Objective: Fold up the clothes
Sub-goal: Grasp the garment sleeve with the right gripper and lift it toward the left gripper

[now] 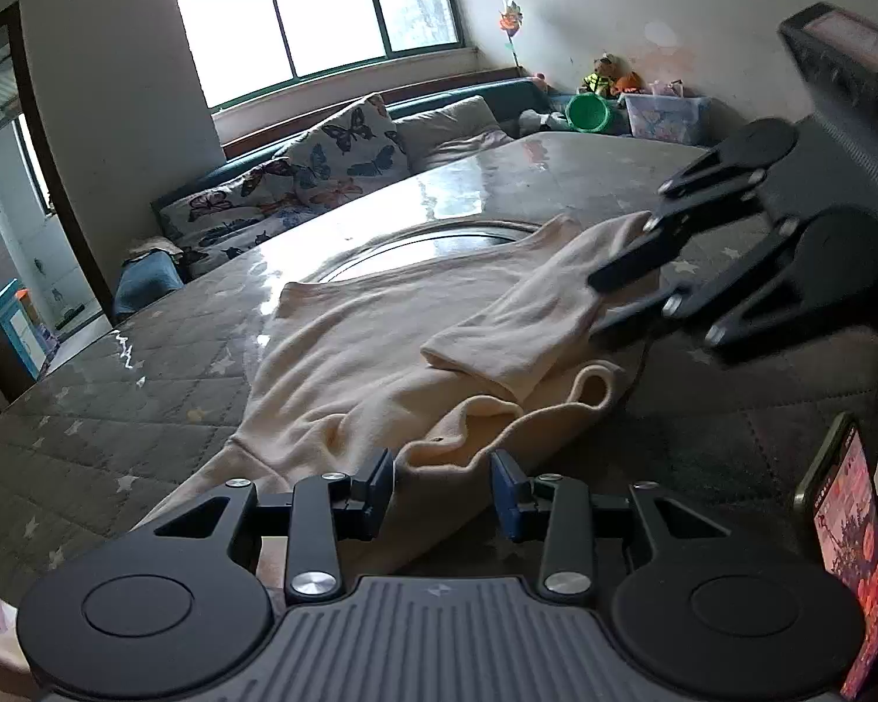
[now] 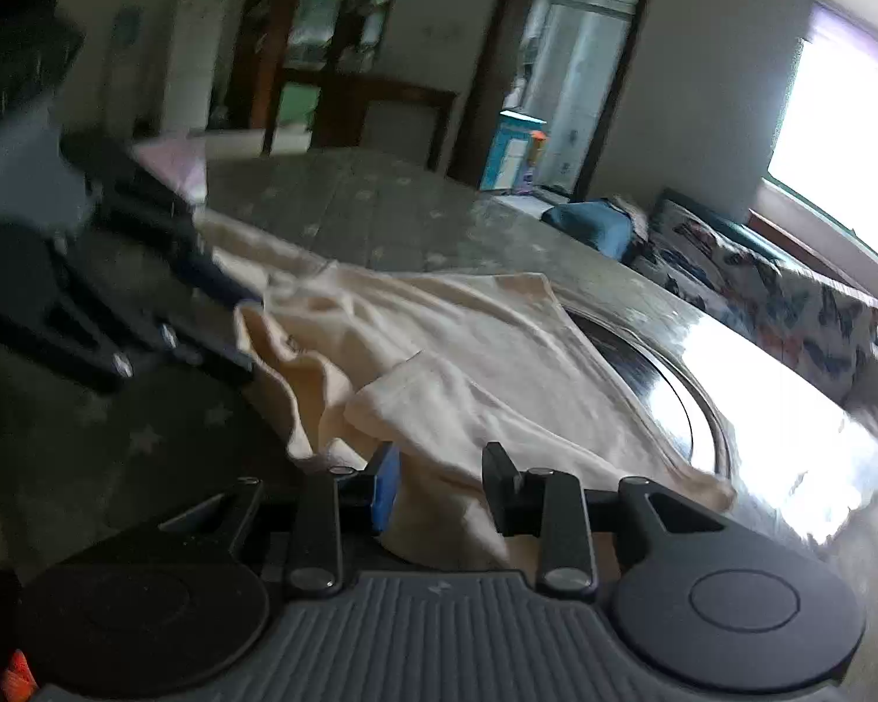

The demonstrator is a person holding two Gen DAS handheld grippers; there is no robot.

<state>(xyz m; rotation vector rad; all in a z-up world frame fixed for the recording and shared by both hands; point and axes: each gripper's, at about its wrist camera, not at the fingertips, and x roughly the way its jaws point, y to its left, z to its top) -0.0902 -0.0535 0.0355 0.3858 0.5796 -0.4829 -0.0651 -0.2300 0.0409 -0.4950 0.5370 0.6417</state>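
Garment: a cream, soft-knit long-sleeved top (image 1: 369,351) is lying spread on the table, its body stretching away toward the window and its neckline bunching up at the near edge.
Sleeve: one cream sleeve (image 1: 527,316) is lying folded across the body of the top, its cuff end pointing toward the near left in the left wrist view.
Table: a large table covered with a grey quilted cloth with pale stars (image 1: 117,386) is carrying the top; a dark glossy round inset (image 1: 439,240) is showing beyond the garment.
Left gripper: the black two-finger left gripper (image 1: 442,488) is sitting at the near hem of the top with its jaws partly apart; a fold of cream fabric is lying between the blue-padded fingers (image 1: 506,485), and the pads are not visibly pressing on it.
Right gripper: the black right gripper (image 2: 439,482) is standing over the sleeve end with jaws partly apart; cream cloth is passing between its fingers, but whether they are pinching it I cannot tell, as that view is blurred. In the left wrist view it (image 1: 632,286) is reaching in from the right, fingertips at the sleeve.
Phone: a smartphone with a lit reddish screen (image 1: 849,556) is standing upright at the table's right edge.
Background: a sofa with butterfly-print cushions (image 1: 345,146) is sitting under a bright window (image 1: 316,11); a green plastic bucket (image 1: 588,111) is resting nearby.
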